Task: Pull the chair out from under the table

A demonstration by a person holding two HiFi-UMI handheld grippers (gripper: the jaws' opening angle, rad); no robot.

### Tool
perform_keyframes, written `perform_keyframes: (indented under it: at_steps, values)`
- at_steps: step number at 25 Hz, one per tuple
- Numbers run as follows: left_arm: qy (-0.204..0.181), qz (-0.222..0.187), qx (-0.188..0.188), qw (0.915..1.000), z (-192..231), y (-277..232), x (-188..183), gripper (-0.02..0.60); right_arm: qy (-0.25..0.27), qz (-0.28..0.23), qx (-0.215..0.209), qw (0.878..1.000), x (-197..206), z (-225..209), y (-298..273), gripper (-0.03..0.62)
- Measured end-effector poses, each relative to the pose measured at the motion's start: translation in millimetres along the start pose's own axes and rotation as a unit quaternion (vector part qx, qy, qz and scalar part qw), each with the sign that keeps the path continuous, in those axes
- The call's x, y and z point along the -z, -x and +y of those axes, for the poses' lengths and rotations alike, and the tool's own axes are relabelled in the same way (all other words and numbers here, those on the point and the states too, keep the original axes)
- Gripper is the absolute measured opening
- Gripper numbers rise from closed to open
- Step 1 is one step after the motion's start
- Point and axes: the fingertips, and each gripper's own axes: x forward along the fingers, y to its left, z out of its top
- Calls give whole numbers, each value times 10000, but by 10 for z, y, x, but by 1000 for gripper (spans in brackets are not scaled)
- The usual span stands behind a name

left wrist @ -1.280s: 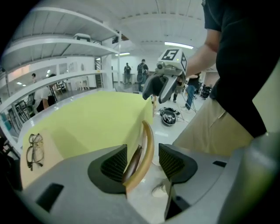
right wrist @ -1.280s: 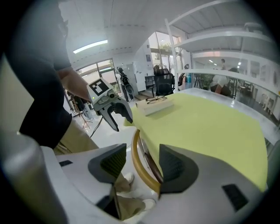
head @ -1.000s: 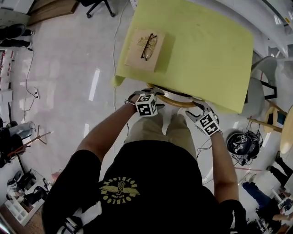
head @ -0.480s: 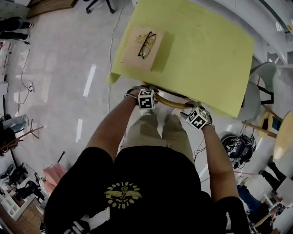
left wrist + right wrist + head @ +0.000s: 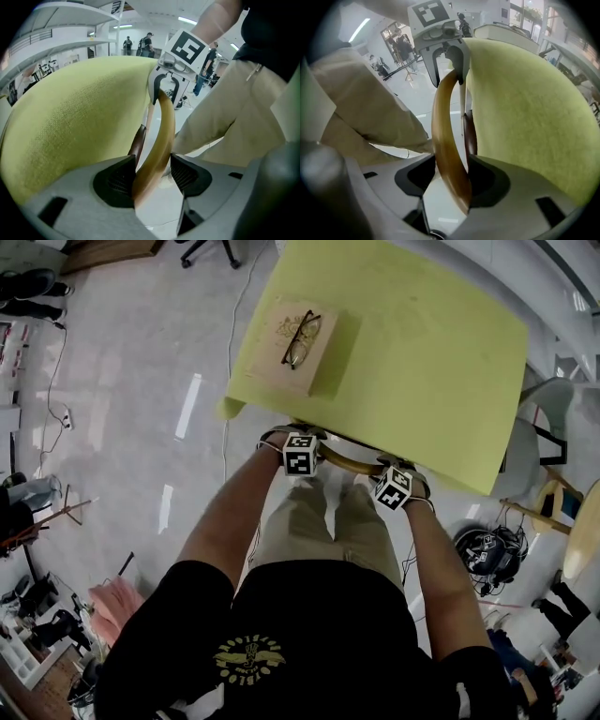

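The chair is tucked under a table covered by a yellow-green cloth [image 5: 422,343]; only its curved wooden back rail [image 5: 347,461] shows at the table's near edge. My left gripper [image 5: 300,437] is shut on the rail's left part, and my right gripper [image 5: 405,472] is shut on its right part. In the left gripper view the rail [image 5: 161,136] runs between the pads of the left gripper [image 5: 152,176], beside the cloth [image 5: 70,122]. In the right gripper view the rail [image 5: 443,131] sits in the right gripper [image 5: 447,176]. The seat and legs are hidden.
A flat tan box [image 5: 323,367] with a pair of glasses [image 5: 300,334] lies on the table's left part. The person's legs [image 5: 328,521] stand right behind the chair. Another chair [image 5: 539,427], a stool [image 5: 586,521] and a dark cable bundle [image 5: 487,549] are at the right.
The right gripper has shifted left along the rail, closer to the left gripper. The left gripper has stayed almost where it was.
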Motion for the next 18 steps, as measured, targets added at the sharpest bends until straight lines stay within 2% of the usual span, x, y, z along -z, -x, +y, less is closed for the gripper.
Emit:
perform_keyframes:
  at_steps: [4,10,13,18]
  values:
    - [6,17,90,10000,-18,-19,28,206,111,86,-149,9998,-1,13,-27,213]
    - [-181,56,281,9994,-19,-14,36,204,197,48,80,9998,7,21,-17,213]
    - [-275,63,413,9987,-41,12,47,202,141,132,57,9998,2,0,-35,213]
    - [-404,-44,316,9987,-9,24,-2,198,128,207,96,9997,26,-28,-44,215]
